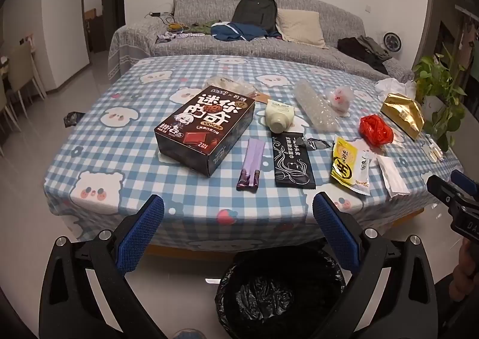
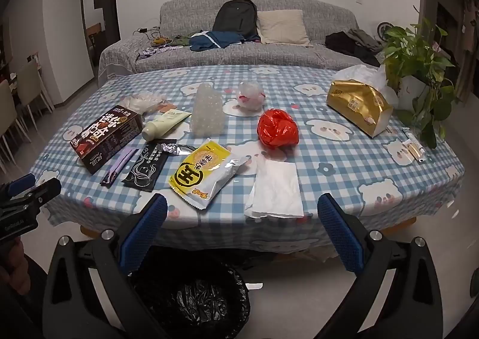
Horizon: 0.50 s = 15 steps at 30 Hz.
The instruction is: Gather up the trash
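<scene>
Hovering jaws apart: left gripper (image 1: 238, 213) | right gripper (image 2: 242, 213) | bin (image 1: 281, 294) rim half-hidden

open floor before table (image 1: 89, 189), bin (image 1: 281, 294) below its edge, wrappers crowding the near side

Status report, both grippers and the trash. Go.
Left gripper open, empty; right gripper open, empty. Black-lined trash bin on the floor below both. Flat white paper napkin and yellow snack wrapper nearest right gripper; path unobstructed.
</scene>
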Each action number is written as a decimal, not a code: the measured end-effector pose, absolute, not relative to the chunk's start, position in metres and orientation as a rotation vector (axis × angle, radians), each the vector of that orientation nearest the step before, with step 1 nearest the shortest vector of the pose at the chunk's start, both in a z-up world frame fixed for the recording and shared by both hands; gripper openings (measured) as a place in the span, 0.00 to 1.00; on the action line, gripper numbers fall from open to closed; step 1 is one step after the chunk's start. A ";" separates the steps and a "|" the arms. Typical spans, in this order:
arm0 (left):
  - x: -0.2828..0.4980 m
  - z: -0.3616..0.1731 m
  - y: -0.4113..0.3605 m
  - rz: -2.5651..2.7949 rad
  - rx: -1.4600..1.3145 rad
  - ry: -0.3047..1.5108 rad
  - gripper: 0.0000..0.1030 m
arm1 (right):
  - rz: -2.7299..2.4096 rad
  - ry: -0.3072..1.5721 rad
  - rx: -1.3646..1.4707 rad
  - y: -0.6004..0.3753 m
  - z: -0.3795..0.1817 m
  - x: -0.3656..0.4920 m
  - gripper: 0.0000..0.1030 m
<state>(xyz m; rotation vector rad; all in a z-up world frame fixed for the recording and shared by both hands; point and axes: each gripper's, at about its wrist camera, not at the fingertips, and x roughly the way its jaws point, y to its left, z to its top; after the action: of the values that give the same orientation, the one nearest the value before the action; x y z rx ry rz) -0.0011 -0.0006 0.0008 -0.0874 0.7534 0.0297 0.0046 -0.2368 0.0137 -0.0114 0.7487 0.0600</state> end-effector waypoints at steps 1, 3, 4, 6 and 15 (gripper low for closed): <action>-0.002 0.001 -0.001 0.028 -0.086 0.751 0.94 | 0.061 0.751 -0.010 -0.236 0.013 0.005 0.94; -0.003 0.002 0.000 0.027 -0.085 0.749 0.94 | 0.061 0.752 -0.010 -0.235 0.013 0.005 0.94; -0.004 0.002 0.000 0.027 -0.086 0.749 0.94 | 0.059 0.755 -0.010 -0.235 0.013 0.005 0.94; -0.003 0.003 -0.003 0.037 -0.068 0.749 0.94 | 0.058 0.759 -0.008 -0.234 0.012 0.006 0.94; 0.002 0.001 0.001 0.049 -0.077 0.763 0.94 | 0.062 0.757 -0.018 -0.233 0.011 0.008 0.94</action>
<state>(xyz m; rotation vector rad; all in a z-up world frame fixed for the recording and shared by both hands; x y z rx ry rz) 0.0022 0.0007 0.0009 -0.0765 0.7634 0.0489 0.0082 -0.2333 0.0106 -0.0176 0.7573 0.0625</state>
